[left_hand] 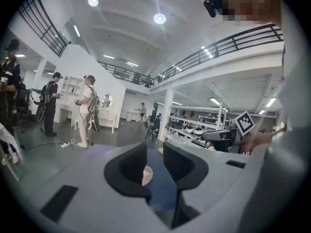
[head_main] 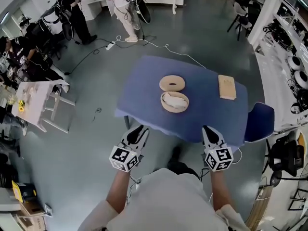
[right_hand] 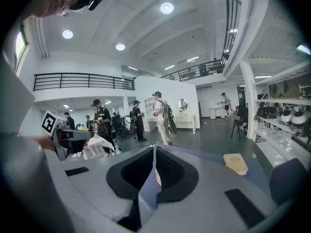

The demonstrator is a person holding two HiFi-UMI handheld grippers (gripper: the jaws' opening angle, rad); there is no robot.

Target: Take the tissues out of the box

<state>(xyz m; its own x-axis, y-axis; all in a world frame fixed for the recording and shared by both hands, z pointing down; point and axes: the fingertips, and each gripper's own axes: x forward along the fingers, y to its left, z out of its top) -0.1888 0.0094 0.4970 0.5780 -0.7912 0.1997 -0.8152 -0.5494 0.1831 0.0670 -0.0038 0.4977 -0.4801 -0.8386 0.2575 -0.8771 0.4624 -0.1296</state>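
Observation:
A round wooden box [head_main: 174, 102] with white tissues [head_main: 174, 99] in it stands open on the blue-covered table [head_main: 144, 90]. Its round lid [head_main: 172, 83] lies flat just behind it. My left gripper [head_main: 136, 134] hovers at the table's near edge, left of the box, open and empty. In the left gripper view a sliver of the box [left_hand: 146, 174] shows between the parted jaws of the left gripper [left_hand: 154, 152]. My right gripper [head_main: 210, 134] hangs at the near edge to the right of the box. Its jaws meet, with nothing between them, in the right gripper view [right_hand: 154, 152].
A rectangular wooden block [head_main: 227, 87] lies at the table's right end, also visible in the right gripper view [right_hand: 235, 163]. A blue chair [head_main: 260, 121] stands close to the right corner. A white side table [head_main: 36, 100] is off to the left; people [head_main: 124, 8] stand at the back.

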